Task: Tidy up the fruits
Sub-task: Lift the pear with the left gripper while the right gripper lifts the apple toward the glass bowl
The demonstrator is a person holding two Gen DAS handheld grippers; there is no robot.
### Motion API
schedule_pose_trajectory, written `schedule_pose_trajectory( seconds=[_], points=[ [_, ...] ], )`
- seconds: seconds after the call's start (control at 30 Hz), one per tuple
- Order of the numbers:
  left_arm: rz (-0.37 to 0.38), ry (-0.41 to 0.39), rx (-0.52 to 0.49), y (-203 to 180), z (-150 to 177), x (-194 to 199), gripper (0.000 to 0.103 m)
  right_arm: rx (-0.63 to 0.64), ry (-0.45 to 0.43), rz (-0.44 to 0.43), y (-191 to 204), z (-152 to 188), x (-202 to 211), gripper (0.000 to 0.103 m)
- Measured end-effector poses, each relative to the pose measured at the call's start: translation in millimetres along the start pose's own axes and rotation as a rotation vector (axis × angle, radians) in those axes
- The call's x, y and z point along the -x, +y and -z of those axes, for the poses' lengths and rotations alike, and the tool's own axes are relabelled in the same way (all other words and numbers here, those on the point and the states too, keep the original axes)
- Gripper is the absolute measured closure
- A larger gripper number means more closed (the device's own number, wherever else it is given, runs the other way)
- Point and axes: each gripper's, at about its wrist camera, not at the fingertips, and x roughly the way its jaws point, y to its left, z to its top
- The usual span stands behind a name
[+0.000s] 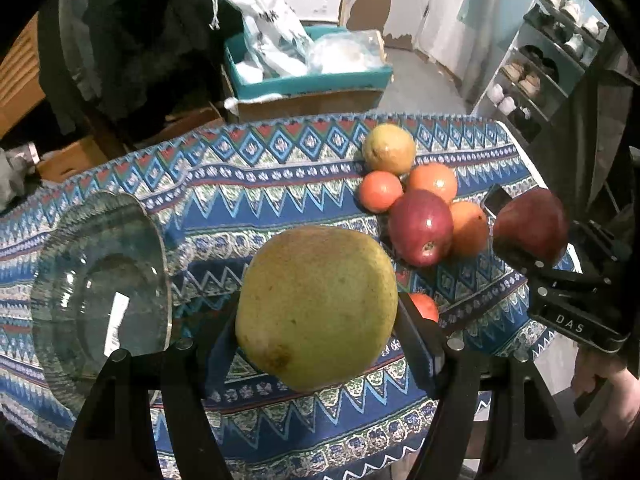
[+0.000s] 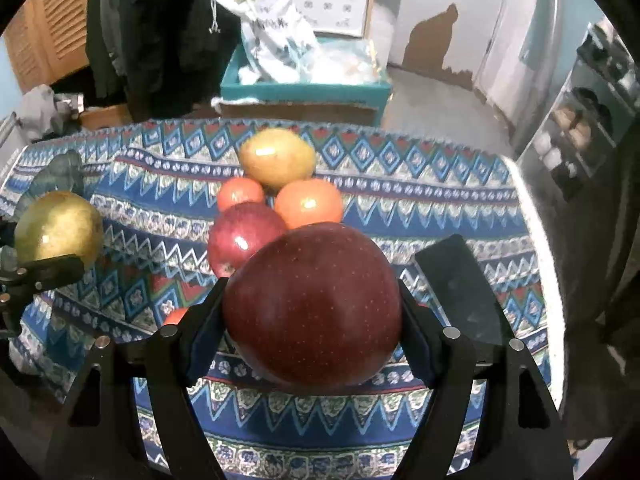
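A woven-looking patterned cloth (image 1: 280,200) covers the tabletop, matt and slightly rumpled. The bowl (image 1: 100,288) is clear ribbed glass with bright glints; the held red apple (image 2: 312,312) looks smooth and glossy, the green-yellow mango (image 1: 316,308) duller and speckled. Both grippers' fingers (image 2: 200,344) are matt black plastic with small metal pins.

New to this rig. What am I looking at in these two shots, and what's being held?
No robot here: a person holds a two-finger gripper in each hand, each with a fisheye camera looking along its fingers.

The left camera shows the left gripper clamped on a green mango. The right camera shows the right gripper clamped on a dark red apple. Each gripper also appears at the edge of the other view.

On the patterned tablecloth lie a glass bowl and a fruit pile: another mango, oranges and a second red apple.
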Motion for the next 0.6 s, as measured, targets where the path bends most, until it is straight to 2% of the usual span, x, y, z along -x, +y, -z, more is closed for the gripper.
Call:
schedule_pose_trajectory(
  seconds=[0.27, 0.6],
  points=[
    [-0.02, -0.066, -0.006, 3.4, -2.2, 27.6, 0.029, 0.019, -0.072, 0.015, 5.6, -14.3, 22.8, 0.026],
    [-0.058, -0.144, 0.006, 15.4, -4.3, 56.2, 0.029, 0.029, -0.13, -0.022, 19.5, -33.3, 42.0, 0.026]
  ],
)
